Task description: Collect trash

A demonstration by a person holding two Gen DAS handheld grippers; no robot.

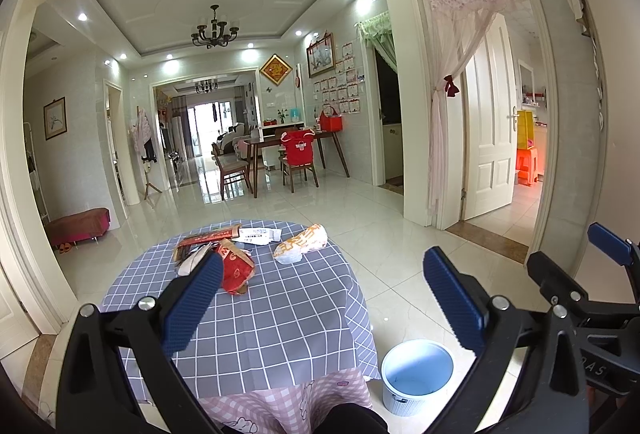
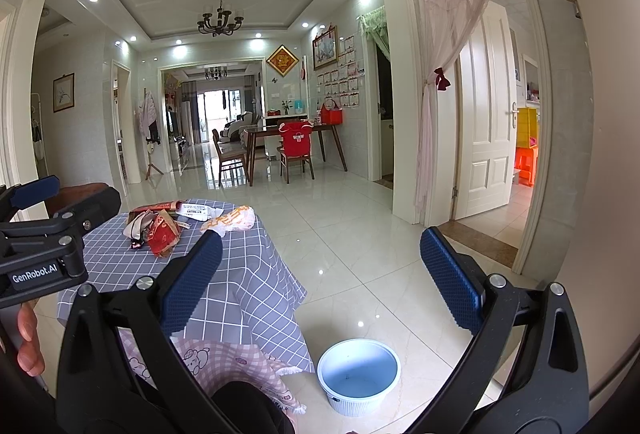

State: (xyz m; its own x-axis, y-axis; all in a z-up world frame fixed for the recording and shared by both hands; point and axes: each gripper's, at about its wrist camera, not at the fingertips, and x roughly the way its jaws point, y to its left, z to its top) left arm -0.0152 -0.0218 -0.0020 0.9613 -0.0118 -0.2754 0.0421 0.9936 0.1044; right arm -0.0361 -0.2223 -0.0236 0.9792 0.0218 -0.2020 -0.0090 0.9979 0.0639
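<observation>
Trash lies at the far side of a round table with a grey checked cloth [image 1: 260, 330]: a red crumpled packet [image 1: 236, 268], a white and orange wrapper [image 1: 300, 244], a white tube box [image 1: 258, 235] and a long red-brown box [image 1: 208, 237]. The same pile shows in the right wrist view, with the red packet [image 2: 162, 234] and the wrapper [image 2: 234, 220]. A white bin [image 1: 416, 374] with a blue inside stands on the floor right of the table, also the bin [image 2: 358, 374]. My left gripper [image 1: 324, 298] is open above the table's near side. My right gripper [image 2: 320, 278] is open over the floor, nothing held.
Glossy white tiled floor [image 1: 360, 210] stretches beyond the table to a dining table with chairs [image 1: 280, 154]. A doorway with a pink curtain [image 1: 452, 106] is on the right. A pink checked cloth [image 1: 280, 402] hangs below the grey one. A hand [image 2: 28, 342] holds the left gripper's body.
</observation>
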